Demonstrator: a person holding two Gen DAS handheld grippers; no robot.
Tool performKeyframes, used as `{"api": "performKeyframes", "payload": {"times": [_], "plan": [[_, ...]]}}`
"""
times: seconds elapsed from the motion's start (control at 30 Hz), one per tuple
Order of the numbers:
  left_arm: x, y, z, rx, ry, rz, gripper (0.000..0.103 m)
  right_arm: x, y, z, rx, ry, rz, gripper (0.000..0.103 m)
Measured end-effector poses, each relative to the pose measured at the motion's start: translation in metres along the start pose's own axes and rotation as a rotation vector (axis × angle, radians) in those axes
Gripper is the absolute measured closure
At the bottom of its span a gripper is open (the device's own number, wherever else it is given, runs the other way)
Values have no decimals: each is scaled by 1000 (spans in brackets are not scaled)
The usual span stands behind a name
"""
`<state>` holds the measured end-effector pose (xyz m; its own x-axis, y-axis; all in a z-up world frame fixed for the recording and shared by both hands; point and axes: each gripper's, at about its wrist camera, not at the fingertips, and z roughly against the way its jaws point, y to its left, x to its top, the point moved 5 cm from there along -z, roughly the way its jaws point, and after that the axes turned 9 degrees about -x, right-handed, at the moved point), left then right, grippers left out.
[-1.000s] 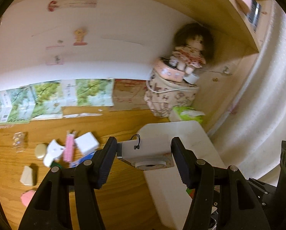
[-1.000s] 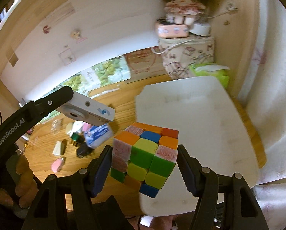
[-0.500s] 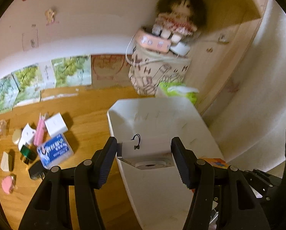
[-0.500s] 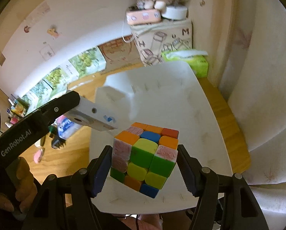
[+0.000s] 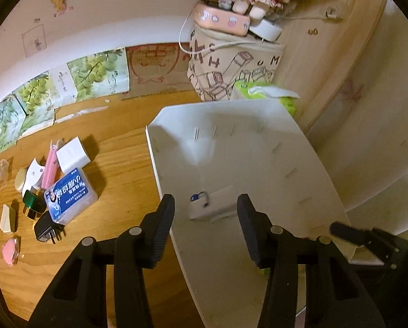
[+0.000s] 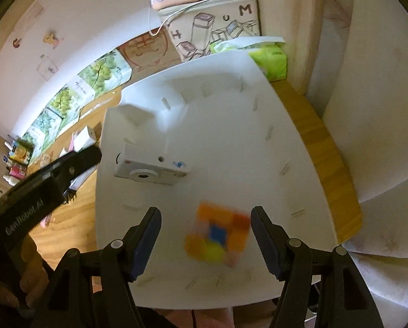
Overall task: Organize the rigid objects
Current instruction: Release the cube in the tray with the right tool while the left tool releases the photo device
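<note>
Small white toy camera (image 6: 149, 168) and multicoloured puzzle cube (image 6: 217, 239) both loose inside the large white plastic tray (image 6: 258, 142), each gripper above its own item with nothing clamped.

The left gripper (image 5: 205, 220) hangs over the tray's near left part, its black jaws closing, spread either side of the camera below without touching it. The camera lies on the tray floor, lens ring facing the right wrist view. The right gripper (image 6: 205, 235) has its jaws opening; the cube, blurred, sits between and beneath them, clear of both pads, at five o'clock from the camera. On the wooden desk (image 5: 116, 136), at nine o'clock from the tray, lies a blue-labelled clear plastic box (image 5: 70, 198) among small chargers and erasers.
</note>
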<state>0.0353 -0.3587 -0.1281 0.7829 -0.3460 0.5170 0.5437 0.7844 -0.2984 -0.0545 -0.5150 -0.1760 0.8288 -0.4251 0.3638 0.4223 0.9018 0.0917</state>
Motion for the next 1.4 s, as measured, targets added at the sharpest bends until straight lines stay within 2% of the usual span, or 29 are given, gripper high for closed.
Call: {"api": "performKeyframes", "payload": {"times": [0.07, 0.23, 0.3, 0.43, 0.77, 0.93, 1.0, 1.03, 1.1, 1.23, 1.4], "plan": [[-1, 1, -1, 9, 6, 1, 49, 2, -6, 0, -11, -13, -11, 26], [-1, 2, 4, 19, -14, 3, 31, 7, -23, -1, -67, -37, -23, 26], [-2, 2, 8, 28, -25, 0, 29, 9, -30, -2, -85, -43, -29, 26], [-4, 6, 14, 49, -38, 5, 25, 10, -45, -4, -142, -57, -42, 26], [-11, 29, 26, 88, -58, 63, 25, 14, -69, -23, -244, -63, -37, 27], [-13, 41, 31, 112, -70, 90, 25, 13, -74, -42, -242, -13, -48, 46], [-15, 47, 33, 127, -73, 103, 25, 12, -76, -50, -224, 11, -71, 65], [-16, 50, 34, 134, -73, 110, 25, 12, -77, -54, -230, 19, -78, 67], [-18, 57, 36, 146, -72, 125, 25, 13, -80, -55, -265, 13, -78, 79], [-22, 73, 41, 176, -69, 163, 25, 16, -81, -57, -250, 17, -66, 85], [-26, 93, 50, 211, -76, 211, 25, 19, -76, -58, -254, 19, -48, 86]]}}
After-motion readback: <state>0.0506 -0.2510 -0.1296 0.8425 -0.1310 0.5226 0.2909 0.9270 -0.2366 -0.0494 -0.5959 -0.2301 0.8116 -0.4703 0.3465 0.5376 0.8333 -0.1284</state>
